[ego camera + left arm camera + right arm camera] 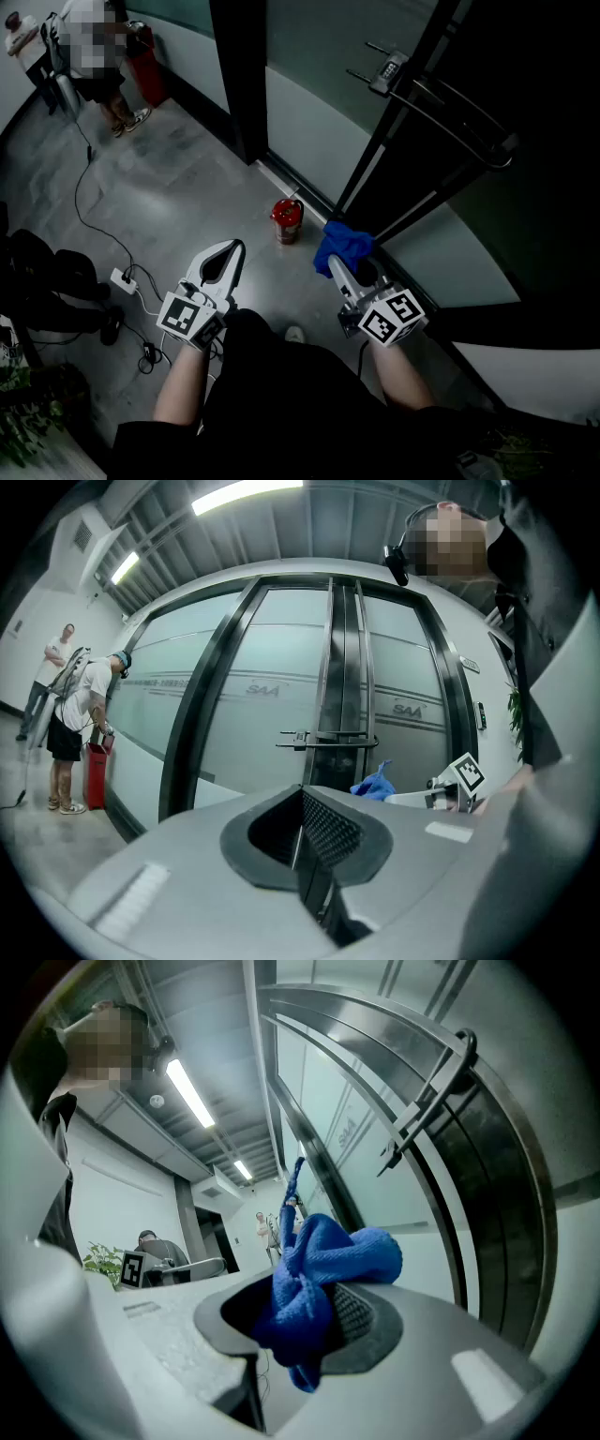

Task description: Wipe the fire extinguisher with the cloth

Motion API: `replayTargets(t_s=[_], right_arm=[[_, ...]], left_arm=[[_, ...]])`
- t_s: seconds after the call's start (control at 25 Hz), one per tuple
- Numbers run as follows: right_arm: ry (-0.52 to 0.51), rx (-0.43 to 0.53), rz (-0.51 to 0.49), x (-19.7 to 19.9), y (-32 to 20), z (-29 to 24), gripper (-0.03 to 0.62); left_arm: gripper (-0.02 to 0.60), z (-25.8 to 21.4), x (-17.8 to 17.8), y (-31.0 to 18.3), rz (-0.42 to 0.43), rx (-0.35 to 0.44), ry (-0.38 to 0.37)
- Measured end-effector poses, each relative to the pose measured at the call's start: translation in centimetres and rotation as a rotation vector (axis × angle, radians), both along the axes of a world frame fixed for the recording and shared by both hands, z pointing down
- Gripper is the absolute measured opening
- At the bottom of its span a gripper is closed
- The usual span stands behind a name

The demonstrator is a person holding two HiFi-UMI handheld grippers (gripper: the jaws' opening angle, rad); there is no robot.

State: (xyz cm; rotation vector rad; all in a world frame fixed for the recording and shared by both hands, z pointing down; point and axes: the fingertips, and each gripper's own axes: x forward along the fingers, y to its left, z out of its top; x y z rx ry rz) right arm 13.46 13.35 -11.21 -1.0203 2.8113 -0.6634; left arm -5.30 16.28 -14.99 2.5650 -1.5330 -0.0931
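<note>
A small red fire extinguisher (287,221) stands on the grey floor beside the glass door's base. My right gripper (334,263) is shut on a bunched blue cloth (341,246), held at waist height to the right of the extinguisher and well above the floor. In the right gripper view the blue cloth (319,1279) bulges out of the closed jaws. My left gripper (223,258) hangs level with it on the left, shut and holding nothing; its jaws meet with no gap in the left gripper view, where the cloth (373,782) shows far off.
A glass door with black frame and long handle (441,103) rises on the right. A power strip and cables (124,278) lie on the floor at left. A person (98,66) bends near a tall red extinguisher (145,70) far back left. Dark bags (47,281) sit at left.
</note>
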Motion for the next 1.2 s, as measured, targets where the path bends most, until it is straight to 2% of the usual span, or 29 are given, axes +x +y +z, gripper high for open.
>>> replayTargets(t_s=[0.32,0.68,0.84,1.08,1.2], right_arm=[[0.064,-0.051,0.008,-1.8,-6.0,4.5,0.135],[0.086,-0.094,0.094,-5.6,-12.8,6.2,0.135],[0.095,-0.118,0.128,-7.3,-16.4,7.7,0.135],[0.126,-0.103,0.120,-10.1,-21.2,9.6,0.135],[0.143,-0.152,0.125,-9.6,-22.1,12.7,0.135]], left_arm=[[0.006,1.8,0.3,-6.4,0.069,0.006,-0.019],[0.006,3.3,-5.4,-13.9,0.119,-0.038,0.009],[0.006,3.1,-6.9,-18.2,0.168,-0.046,-0.027],[0.006,5.6,-7.2,-23.6,0.221,-0.049,-0.035],[0.006,8.4,-6.5,-24.5,0.227,-0.071,-0.035]])
